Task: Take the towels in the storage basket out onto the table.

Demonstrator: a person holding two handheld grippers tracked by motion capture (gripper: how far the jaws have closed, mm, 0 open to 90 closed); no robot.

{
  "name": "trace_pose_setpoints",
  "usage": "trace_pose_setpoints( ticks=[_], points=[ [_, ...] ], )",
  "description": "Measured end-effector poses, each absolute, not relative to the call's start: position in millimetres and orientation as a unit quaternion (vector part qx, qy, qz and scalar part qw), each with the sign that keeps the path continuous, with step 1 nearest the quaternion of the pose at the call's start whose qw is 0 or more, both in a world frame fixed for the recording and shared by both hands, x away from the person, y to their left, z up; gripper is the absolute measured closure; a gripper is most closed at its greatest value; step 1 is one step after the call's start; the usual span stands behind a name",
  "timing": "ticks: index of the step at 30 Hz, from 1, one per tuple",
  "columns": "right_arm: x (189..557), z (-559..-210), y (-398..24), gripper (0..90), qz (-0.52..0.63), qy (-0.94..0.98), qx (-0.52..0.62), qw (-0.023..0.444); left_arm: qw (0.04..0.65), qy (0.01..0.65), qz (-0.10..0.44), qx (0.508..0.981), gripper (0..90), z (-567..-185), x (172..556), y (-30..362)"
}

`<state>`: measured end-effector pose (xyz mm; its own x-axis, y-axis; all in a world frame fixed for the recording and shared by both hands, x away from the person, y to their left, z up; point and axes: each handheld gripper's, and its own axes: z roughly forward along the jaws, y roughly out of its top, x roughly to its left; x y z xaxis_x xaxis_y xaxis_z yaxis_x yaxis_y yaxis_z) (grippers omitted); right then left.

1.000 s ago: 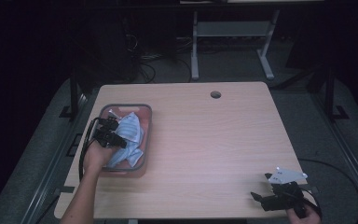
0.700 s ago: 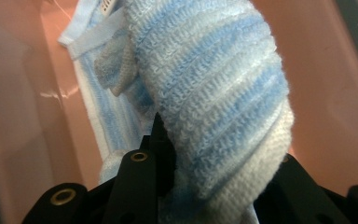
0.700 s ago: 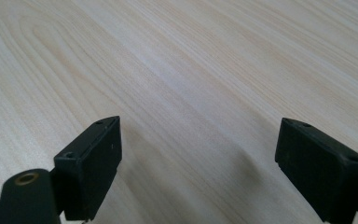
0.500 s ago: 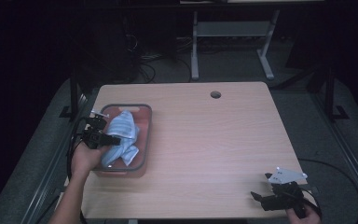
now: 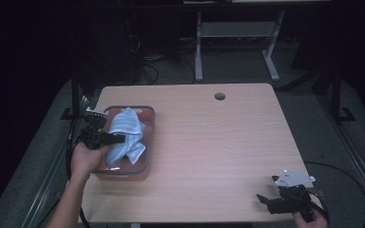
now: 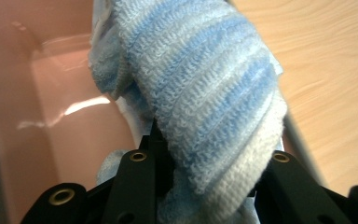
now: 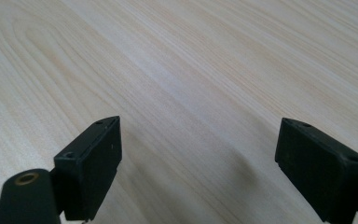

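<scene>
High view: left tongs (image 5: 119, 138), clamping the towel (image 5: 128, 135), have drawn back; right tongs (image 5: 265, 202) gape empty.

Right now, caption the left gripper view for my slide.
Left gripper shut on a blue striped towel, over the pink bin.

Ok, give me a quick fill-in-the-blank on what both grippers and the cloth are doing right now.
1. The left gripper is shut on the blue striped ____.
2. The cloth hangs over a pink ____ with a grey rim.
3. The right gripper has its jaws ____ with nothing between them.
4. Under the right gripper is only the bare wooden ____.

Missing words: cloth; tub; open; table.
</scene>
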<state>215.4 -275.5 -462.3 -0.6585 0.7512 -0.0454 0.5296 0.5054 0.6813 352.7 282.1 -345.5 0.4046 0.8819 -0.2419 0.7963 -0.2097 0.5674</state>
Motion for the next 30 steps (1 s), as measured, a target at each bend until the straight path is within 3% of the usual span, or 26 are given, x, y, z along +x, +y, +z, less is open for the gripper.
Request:
trace_pose_setpoints(
  ticks=[8,30],
  points=[
    [216,-462,-276,14.0,0.325,0.85,0.377,0.173,0.353,0.536,0.06,0.765,67.4,-330,351,281],
    [214,-460,-277,14.0,0.328,0.847,0.38,0.175,0.372,0.503,0.069,0.777,67.2,-298,348,257]
  ],
)
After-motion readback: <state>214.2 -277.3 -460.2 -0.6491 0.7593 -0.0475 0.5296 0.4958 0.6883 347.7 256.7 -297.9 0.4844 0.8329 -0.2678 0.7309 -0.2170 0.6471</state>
